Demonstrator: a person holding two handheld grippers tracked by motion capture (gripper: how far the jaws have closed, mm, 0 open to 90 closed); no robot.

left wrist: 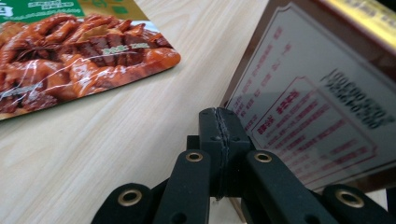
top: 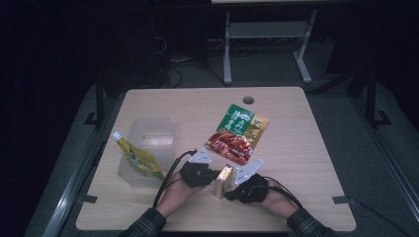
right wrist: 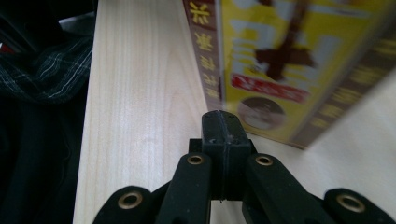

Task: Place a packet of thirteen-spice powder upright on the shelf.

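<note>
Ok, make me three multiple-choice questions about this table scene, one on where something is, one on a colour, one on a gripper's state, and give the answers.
1. Where does the small box stand?
A. Between the two grippers
B. Inside the clear container
C. On the meat snack packet

2. What colour is the pouch leaning in the clear container?
A. Blue
B. Yellow
C. White

3. How do the jaws of the left gripper stand?
A. Wide open
B. Closed on the pouch
C. Shut together, holding nothing

Answers:
1 A: the high view shows the box upright on the table between the left gripper and the right gripper.
2 B: the pouch is yellow with a white cap.
3 C: the left gripper view shows the jaws meeting, with the box beside them.
</note>
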